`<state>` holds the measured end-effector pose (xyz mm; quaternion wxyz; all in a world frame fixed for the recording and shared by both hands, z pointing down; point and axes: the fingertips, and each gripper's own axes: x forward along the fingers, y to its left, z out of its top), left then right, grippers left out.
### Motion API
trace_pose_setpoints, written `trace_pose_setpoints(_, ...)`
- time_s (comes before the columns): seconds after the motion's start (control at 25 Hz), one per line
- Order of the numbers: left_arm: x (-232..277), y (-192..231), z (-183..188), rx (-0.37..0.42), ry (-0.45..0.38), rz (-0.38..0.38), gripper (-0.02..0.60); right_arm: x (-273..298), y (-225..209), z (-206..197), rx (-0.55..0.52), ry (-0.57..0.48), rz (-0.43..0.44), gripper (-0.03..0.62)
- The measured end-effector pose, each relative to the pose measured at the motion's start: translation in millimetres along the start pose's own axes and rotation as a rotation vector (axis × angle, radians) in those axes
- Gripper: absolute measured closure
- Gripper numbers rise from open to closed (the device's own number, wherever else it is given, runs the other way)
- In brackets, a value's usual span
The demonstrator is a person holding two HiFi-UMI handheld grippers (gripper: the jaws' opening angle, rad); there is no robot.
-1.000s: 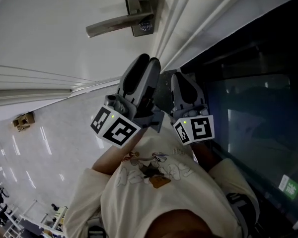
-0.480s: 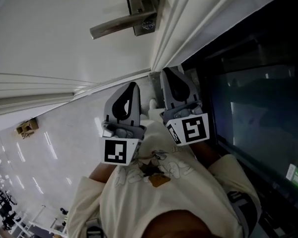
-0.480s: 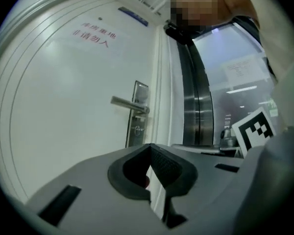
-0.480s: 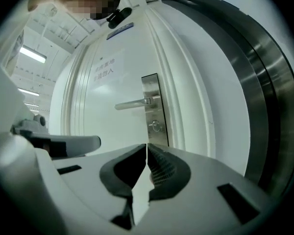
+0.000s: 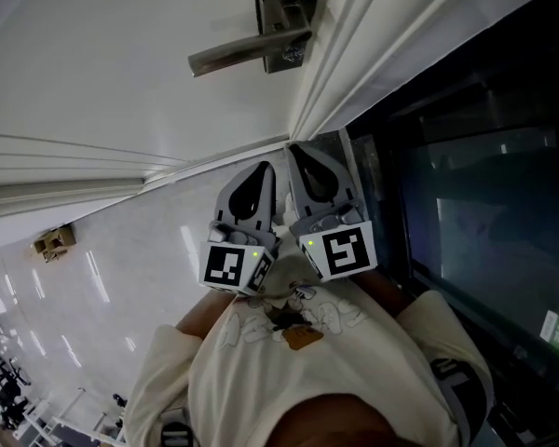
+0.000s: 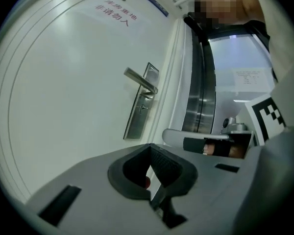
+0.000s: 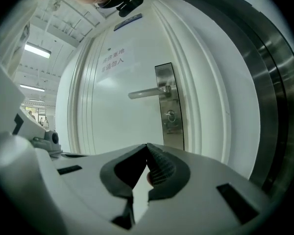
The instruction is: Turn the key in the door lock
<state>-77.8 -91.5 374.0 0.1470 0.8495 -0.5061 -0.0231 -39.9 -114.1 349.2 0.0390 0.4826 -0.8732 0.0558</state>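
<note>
The white door carries a steel lock plate [image 5: 281,7] with a lever handle [image 5: 247,54] that points left. Below the lever sits the lock cylinder [image 7: 171,115], also the lock cylinder [image 6: 143,107]; a key there is too small to make out. Both grippers hang close to the person's chest, well short of the door. My left gripper [image 5: 259,170] is shut, its pads meeting with nothing between them in the left gripper view [image 6: 148,146]. Right beside it, my right gripper [image 5: 303,152] is also shut and empty [image 7: 147,146].
A dark glass panel [image 5: 475,203] in a metal frame stands right of the door. White door mouldings [image 5: 335,73] run between door and glass. A printed notice [image 7: 112,60] is on the door. Glossy floor [image 5: 93,287] lies at left, with a small brown object [image 5: 51,240].
The left gripper has sunk and drawn back from the door toward the chest, rolled, and its jaws have gone from apart to shut. The right gripper has shifted beside it.
</note>
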Motion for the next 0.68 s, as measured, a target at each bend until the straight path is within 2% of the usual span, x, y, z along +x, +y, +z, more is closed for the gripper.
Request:
trace_pose_setpoints(0.28,-3.1,5.0,3.6,0.015,-0.001,0.016,0.575,0.2,6.6,-3.9,-0.006,0.019,0.003,0.588)
trace_pose_setpoints(0.68,1.5,7.2,3.1,-0.017,0.009,0.01,0.575,-2.5,4.2,-5.5,-0.008,0.036,-0.011,0.588)
